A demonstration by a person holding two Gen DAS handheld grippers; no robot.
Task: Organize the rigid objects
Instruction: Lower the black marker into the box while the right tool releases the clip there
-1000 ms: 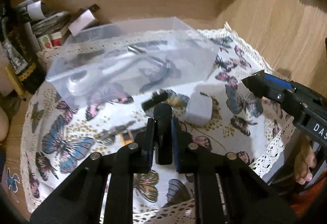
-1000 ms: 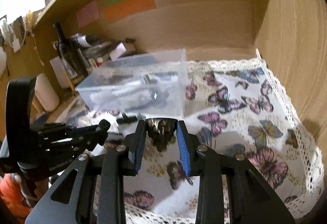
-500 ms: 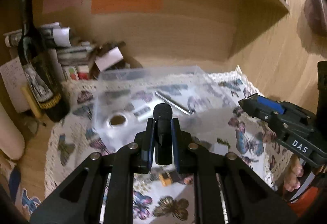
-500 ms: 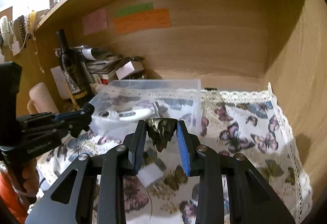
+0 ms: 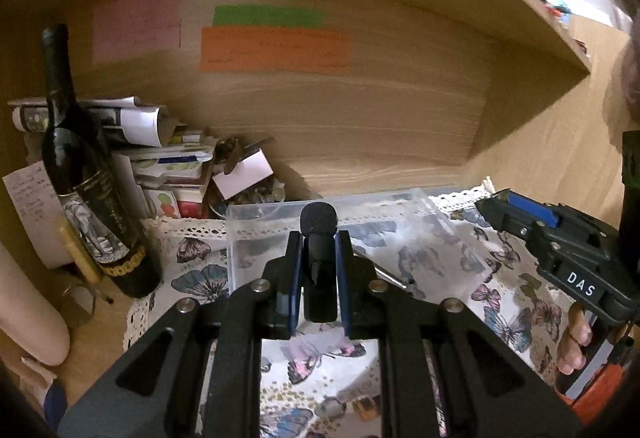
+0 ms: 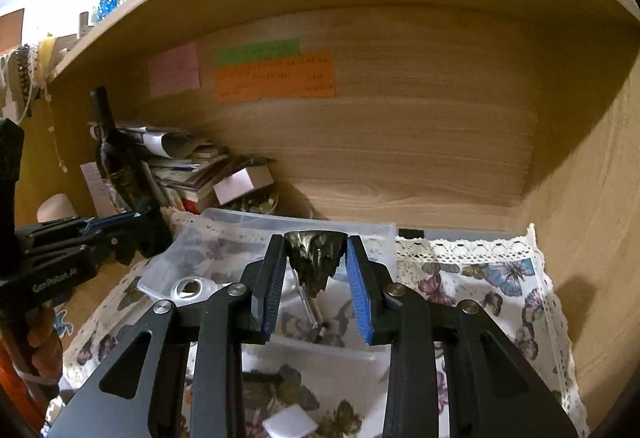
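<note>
My left gripper (image 5: pixel 318 258) is shut on a small black microphone (image 5: pixel 319 238) with a foam tip, held above the near side of a clear plastic box (image 5: pixel 280 210). My right gripper (image 6: pixel 316 266) is shut on a dark bronze, cone-shaped ornament (image 6: pixel 315 258), held over the same box (image 6: pixel 360 228). Inside the box lie a white tape roll (image 6: pixel 190 288) and a metal pen-like tool (image 6: pixel 310 308). A white square adapter (image 6: pixel 290 426) lies on the butterfly cloth (image 6: pixel 500 278) in front of the box. The right gripper also shows in the left wrist view (image 5: pixel 492 206).
A dark wine bottle (image 5: pixel 80 166) stands at the left beside a pile of papers and small boxes (image 5: pixel 172 158). Wooden shelf walls close the back and right. Coloured notes (image 5: pixel 276 46) are stuck on the back wall. A small yellow item (image 5: pixel 366 404) lies on the cloth near me.
Both grippers have risen and tilted up, so the box and cloth sit lower in view and the back wall fills more. Both keep hold of their objects.
</note>
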